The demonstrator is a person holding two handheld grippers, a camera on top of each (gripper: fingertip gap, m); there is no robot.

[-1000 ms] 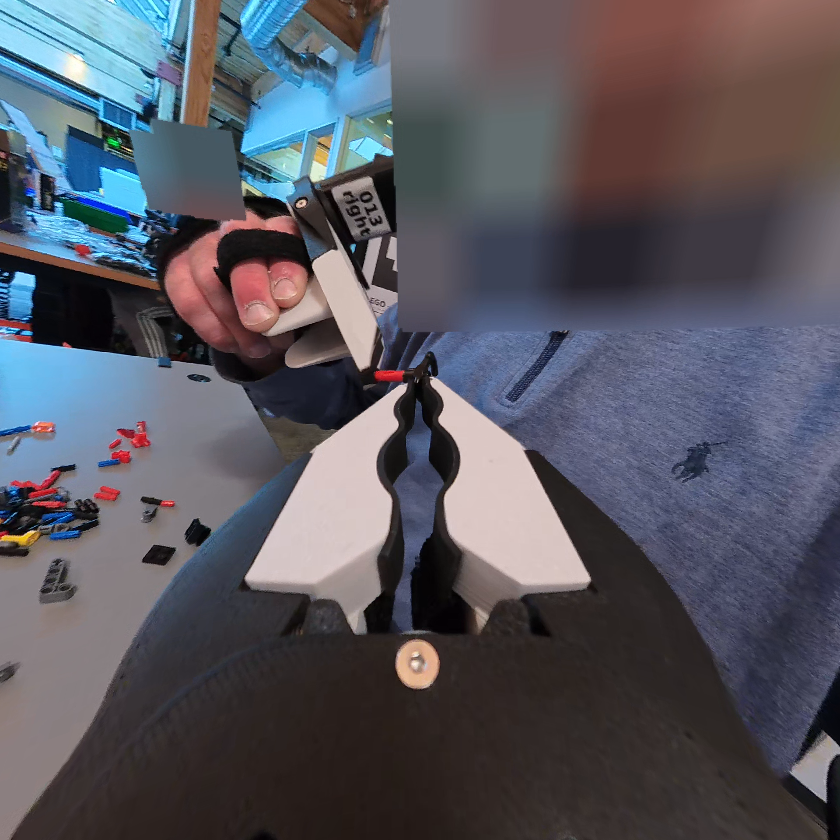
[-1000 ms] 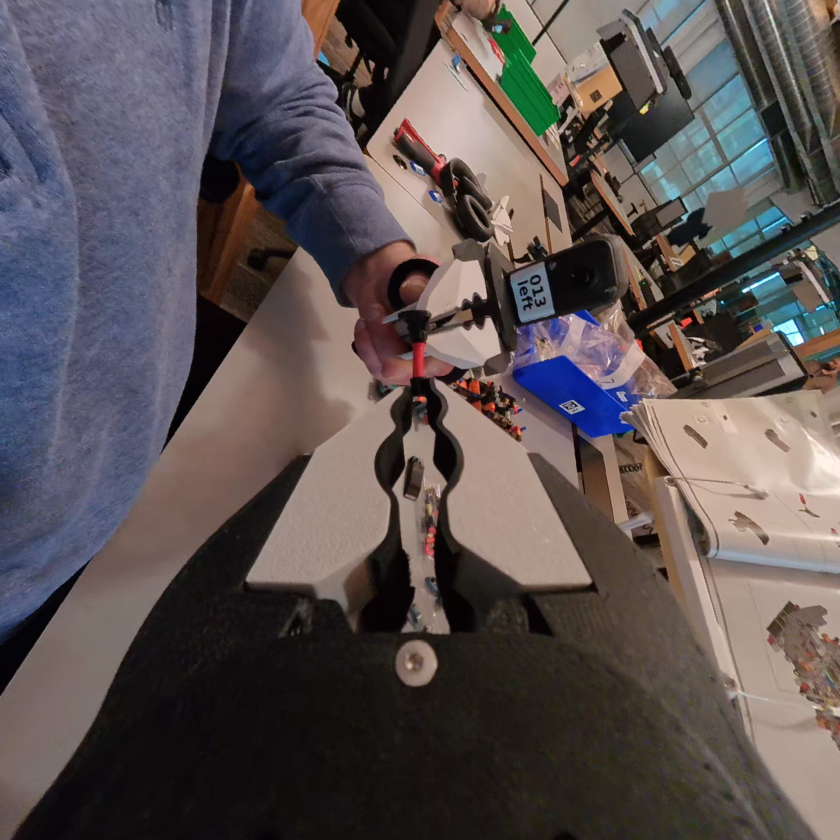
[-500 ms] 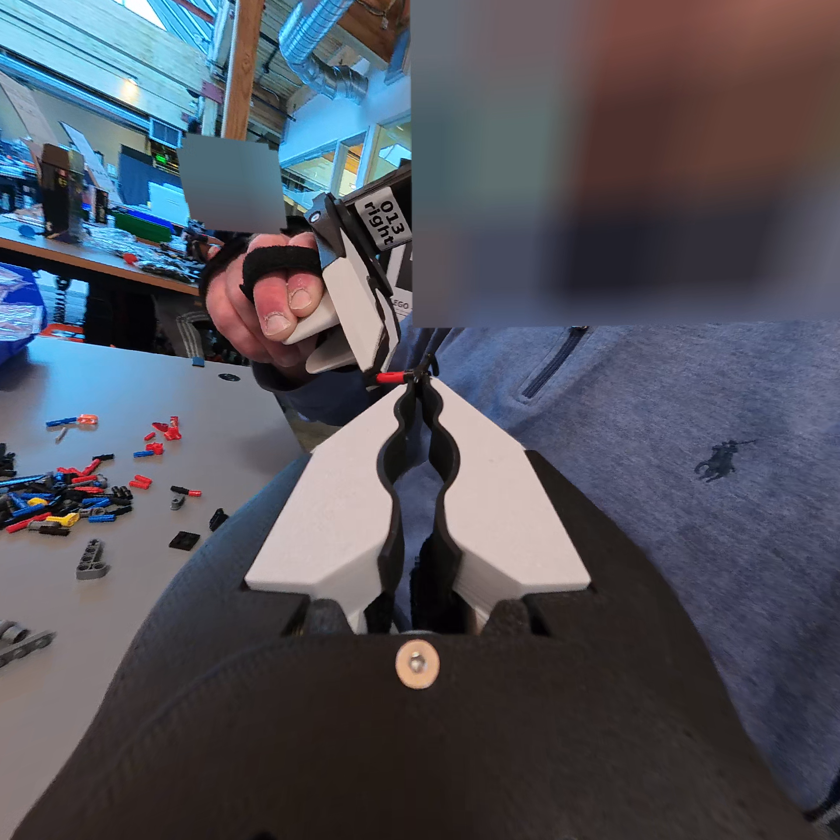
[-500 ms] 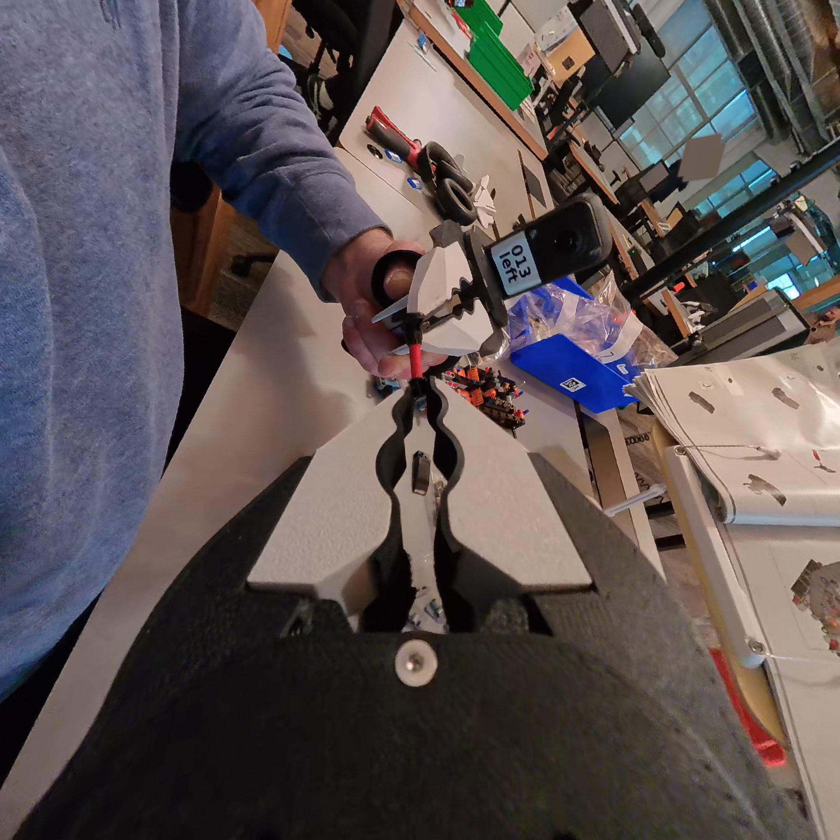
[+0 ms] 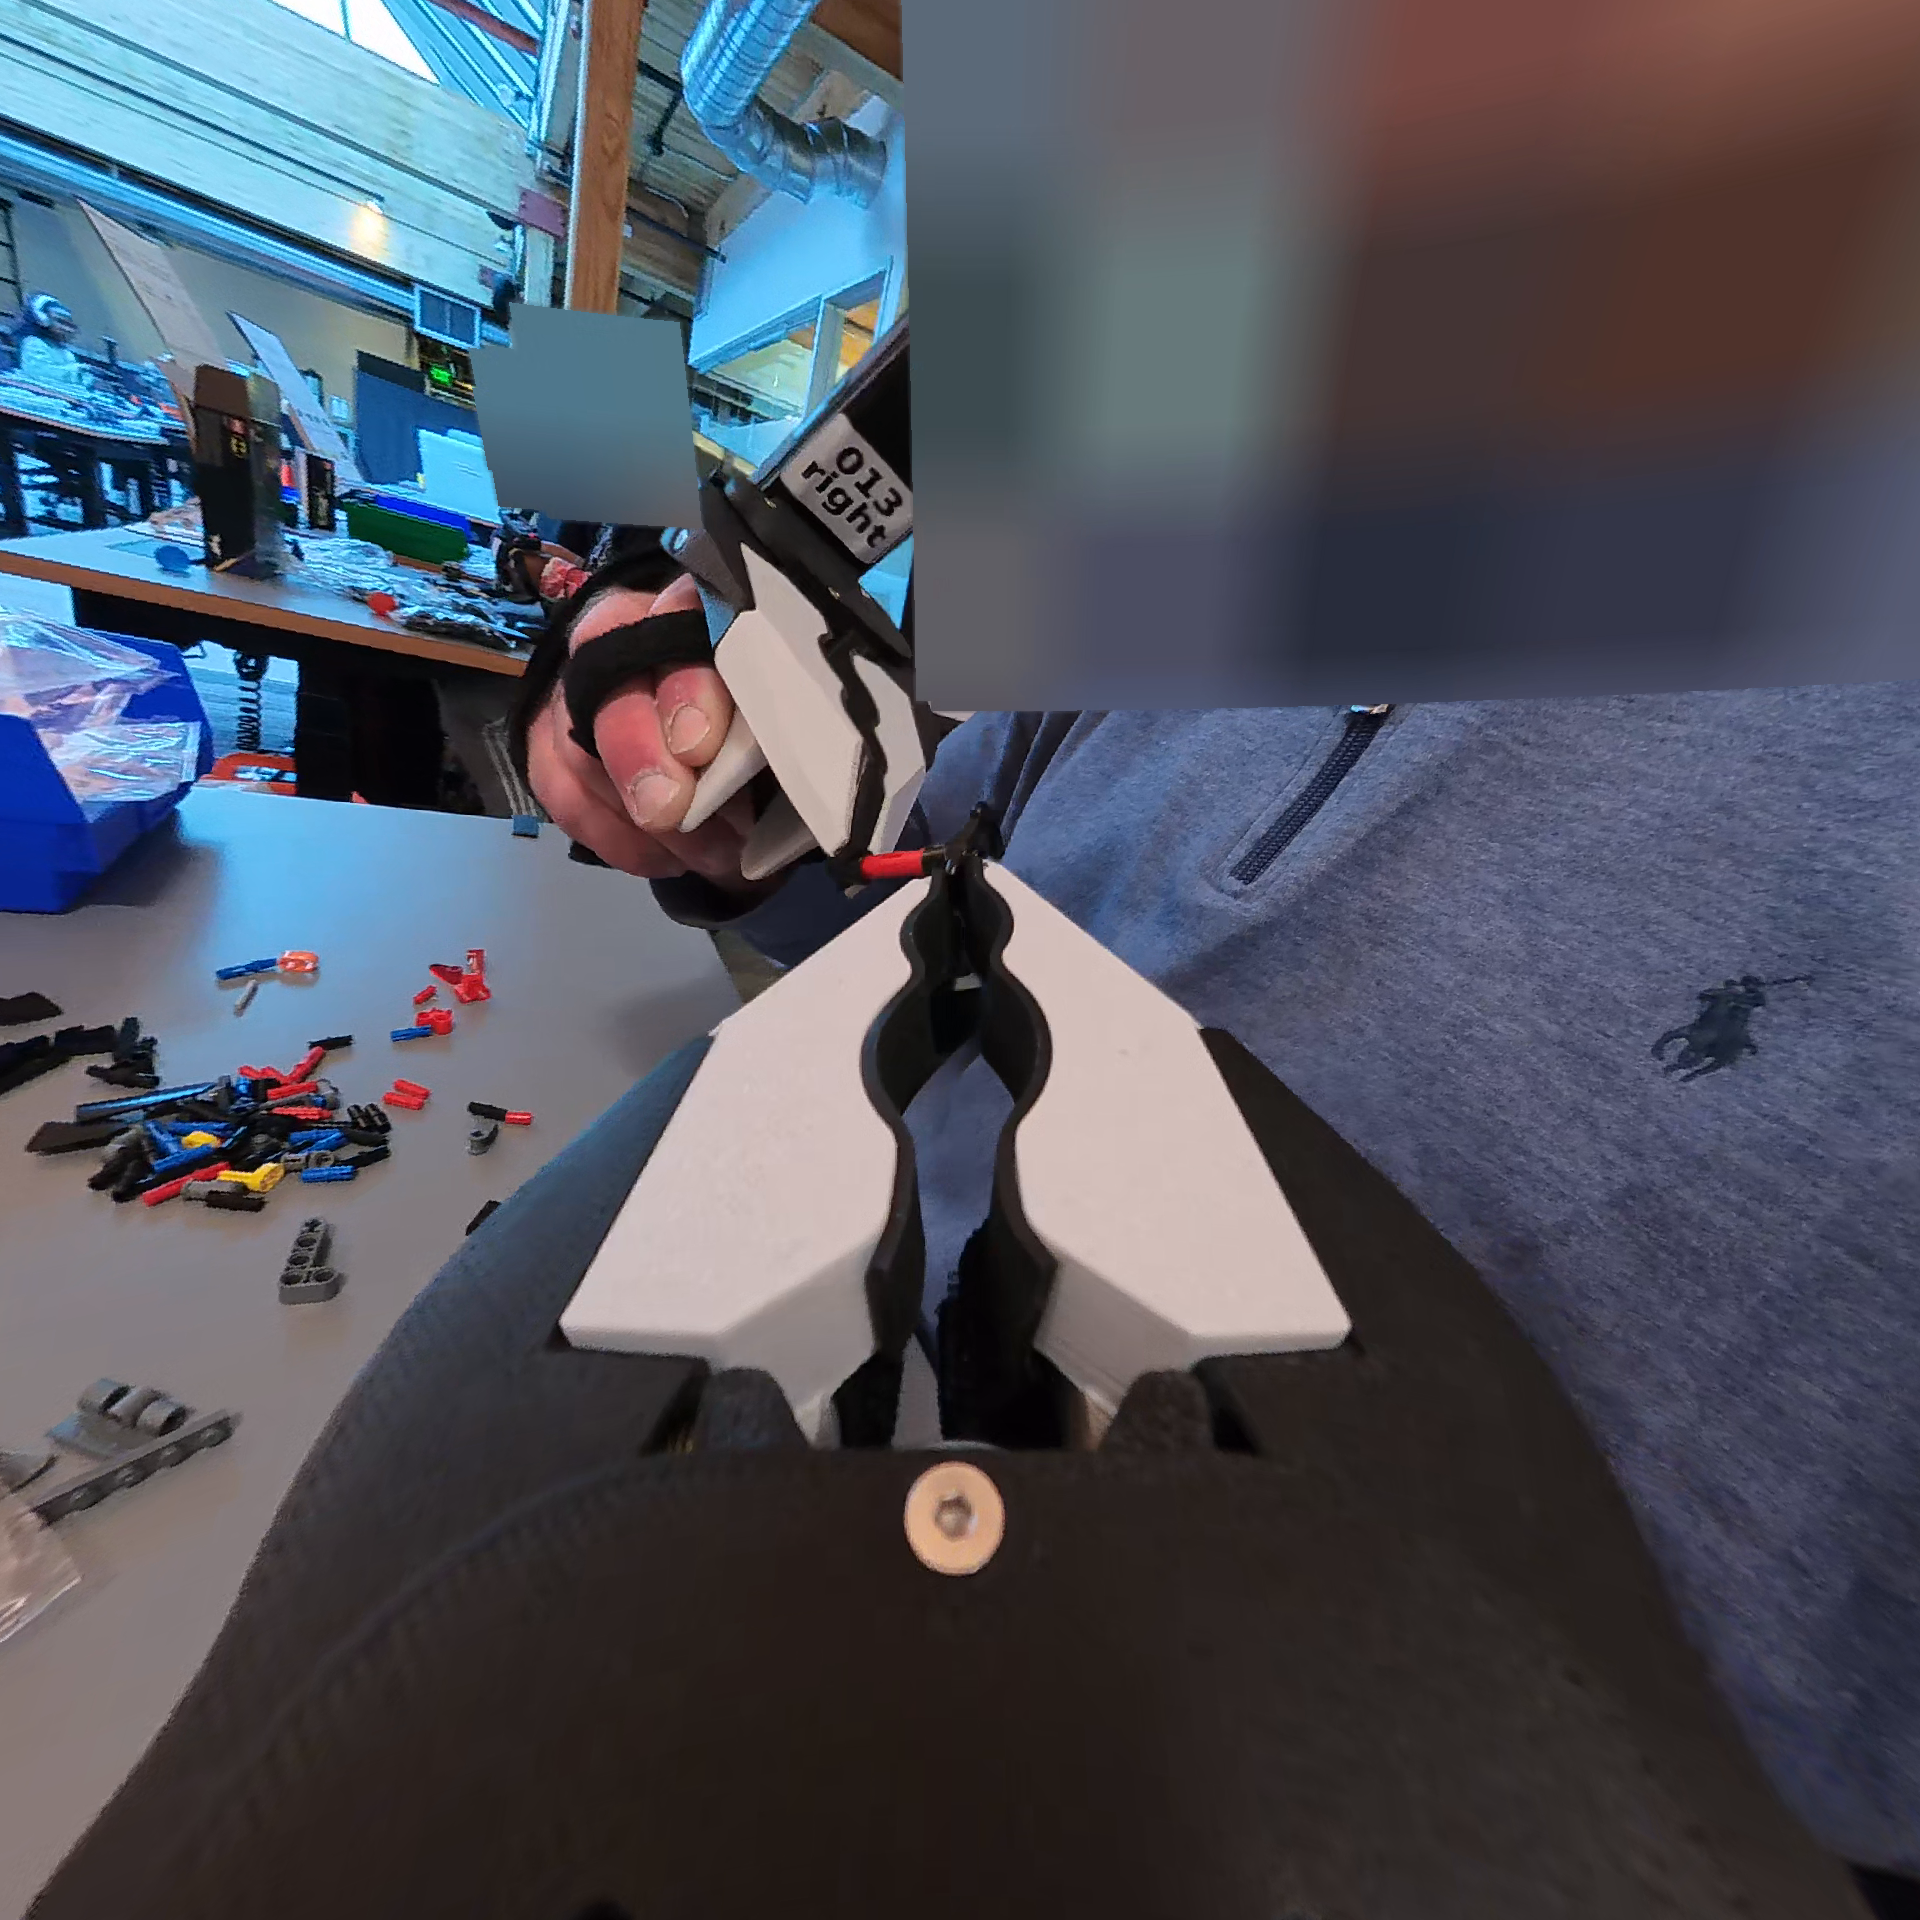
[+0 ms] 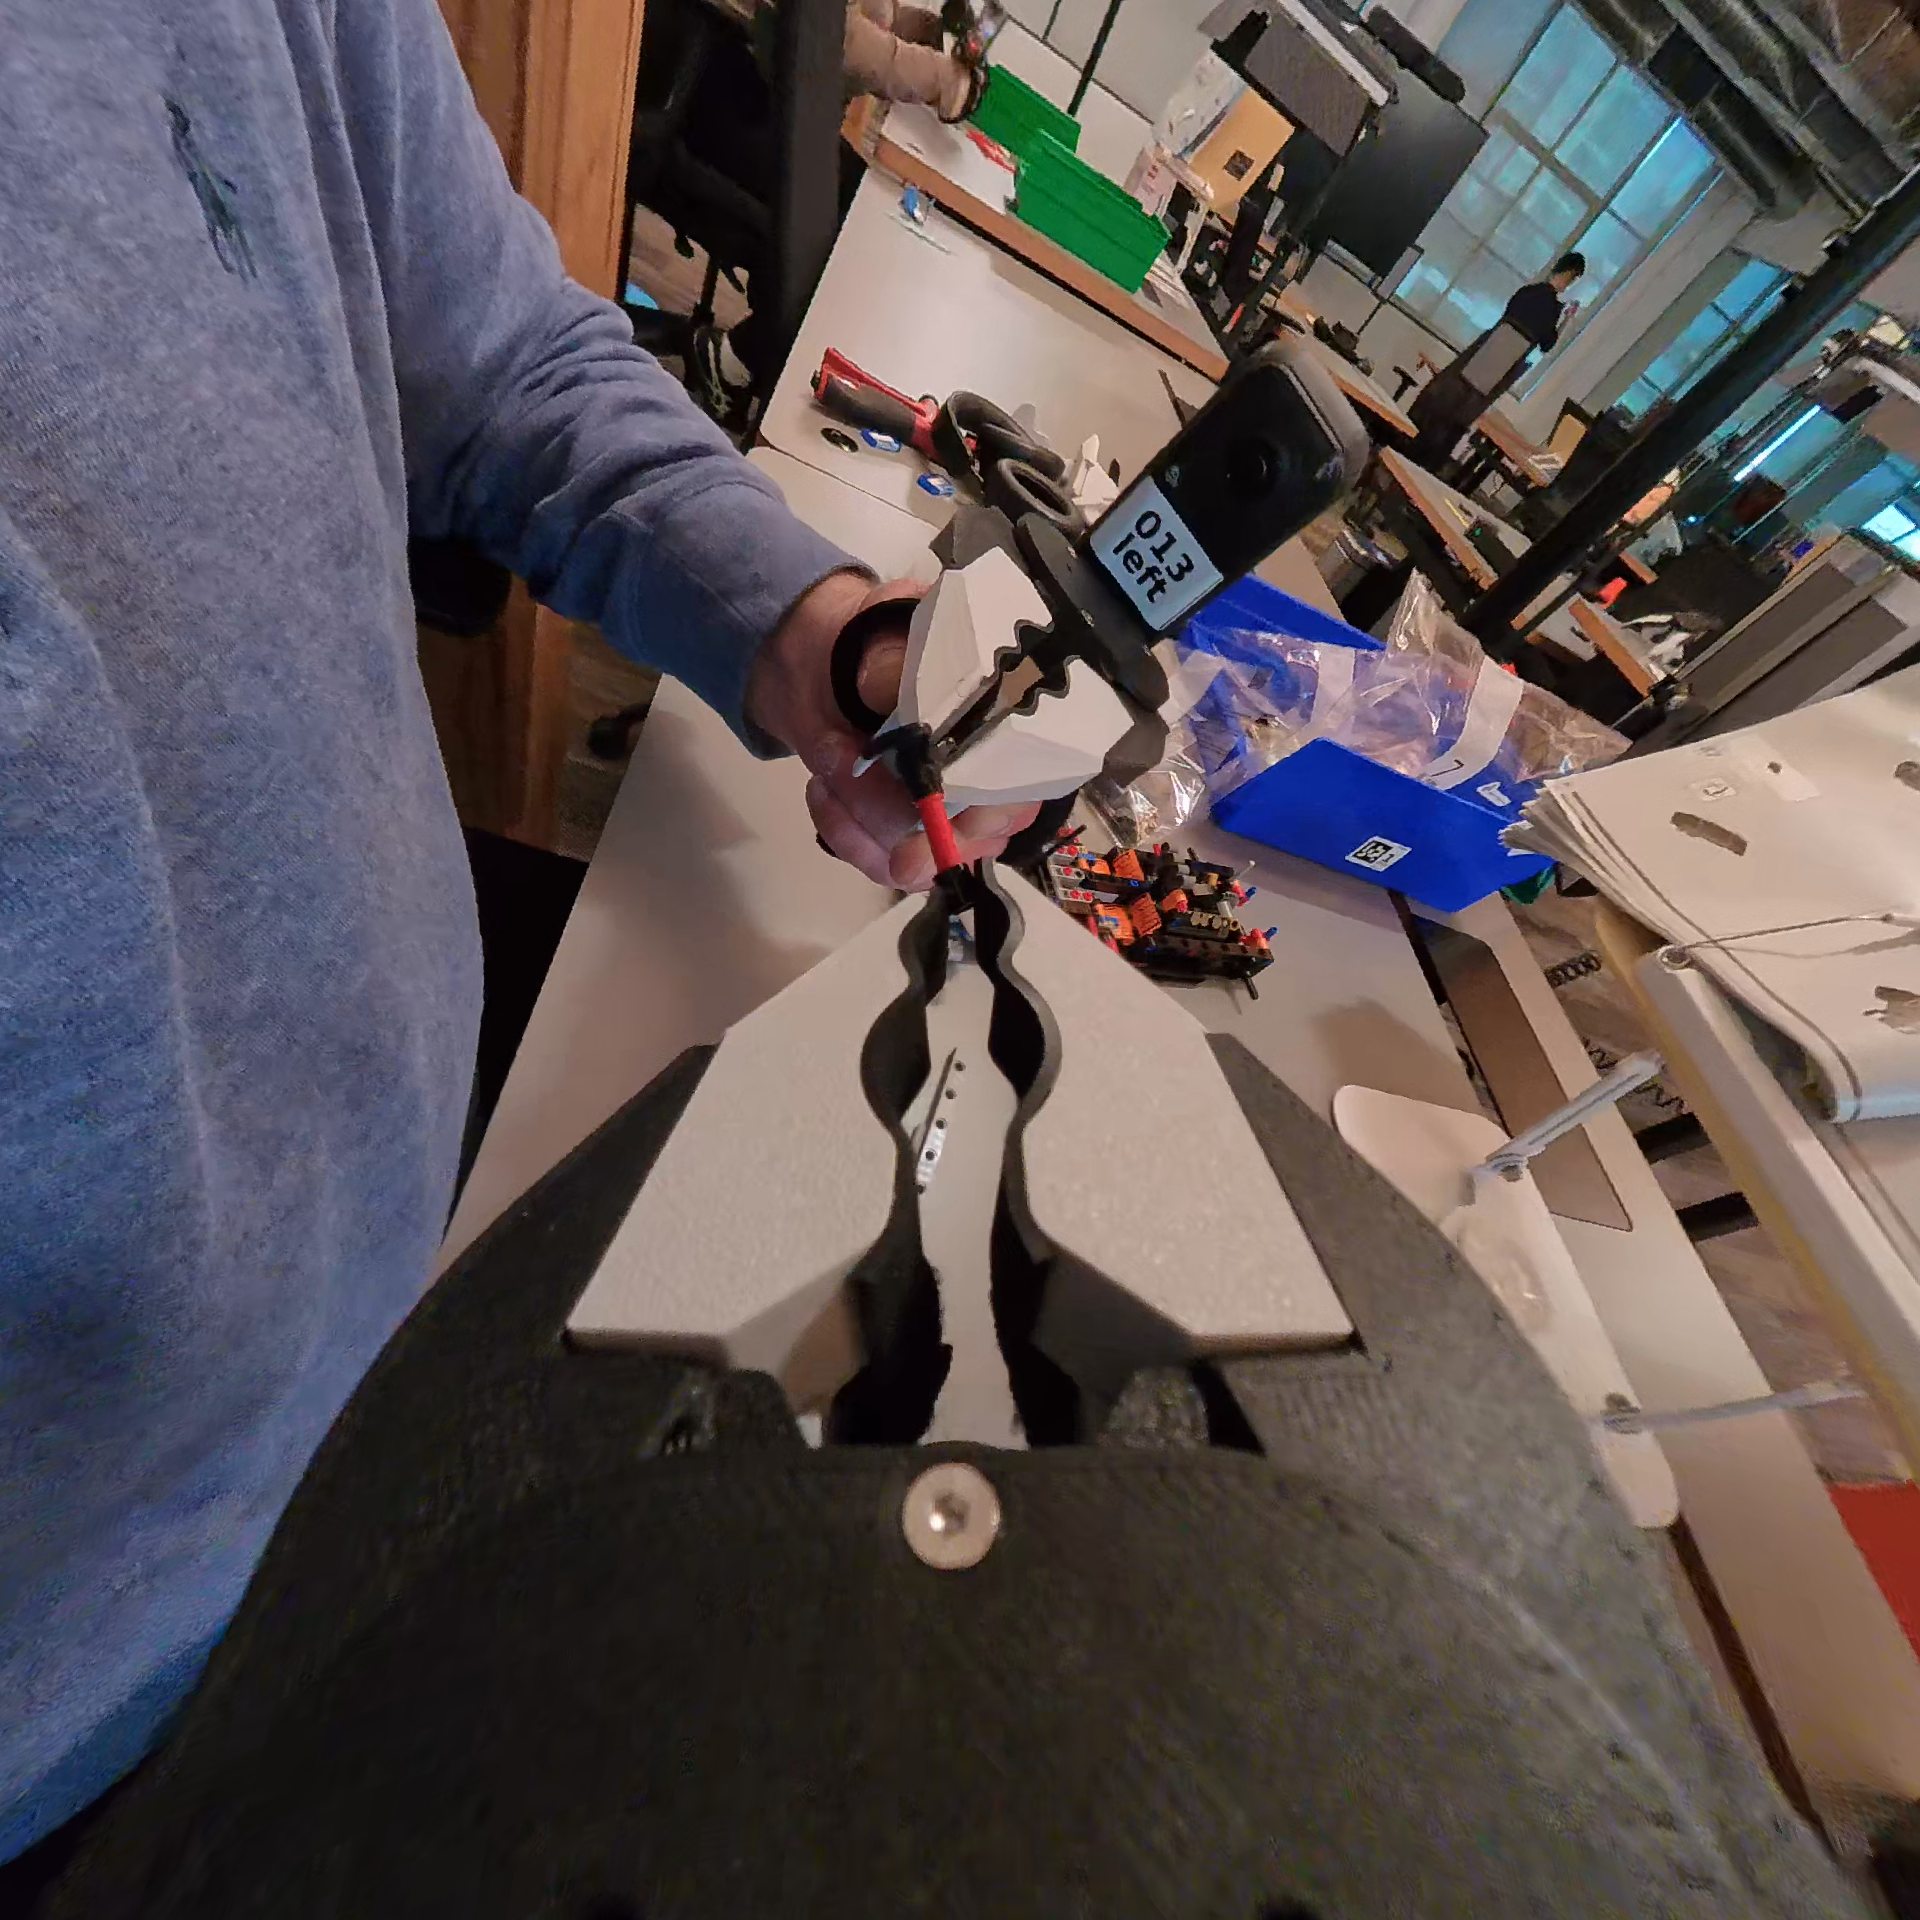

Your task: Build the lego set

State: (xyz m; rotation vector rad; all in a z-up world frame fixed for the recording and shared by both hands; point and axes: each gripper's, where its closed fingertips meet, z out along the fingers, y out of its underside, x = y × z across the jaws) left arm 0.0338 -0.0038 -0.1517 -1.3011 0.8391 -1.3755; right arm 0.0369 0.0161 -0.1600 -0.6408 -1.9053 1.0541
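Lego axle (image 5: 896,863), red with a black connector (image 5: 971,834) on its end, bridges your two tools in mid-air above the table edge. In the left wrist view, your left gripper (image 5: 961,883) pinches narrow on the black connector at its tips, while your right gripper (image 5: 857,868) comes in from the tool's upper left, closed on the axle's far end. Since a second ago the axle shows longer between the tips and both tools have swung; the joining is probably unfinished. Loose parts (image 5: 223,1132) lie low to the tool's left on the grey table (image 5: 416,1351), well apart. In the right wrist view, your right gripper (image 6: 961,894) clamps narrow on the axle (image 6: 937,826); the left gripper (image 6: 914,753) meets it just ahead. A part-built model (image 6: 1153,914) sits beyond to the right, near a blue bin (image 6: 1351,821) and an instruction booklet (image 6: 1714,862). Open room lies ahead and left; the right side is crowded.
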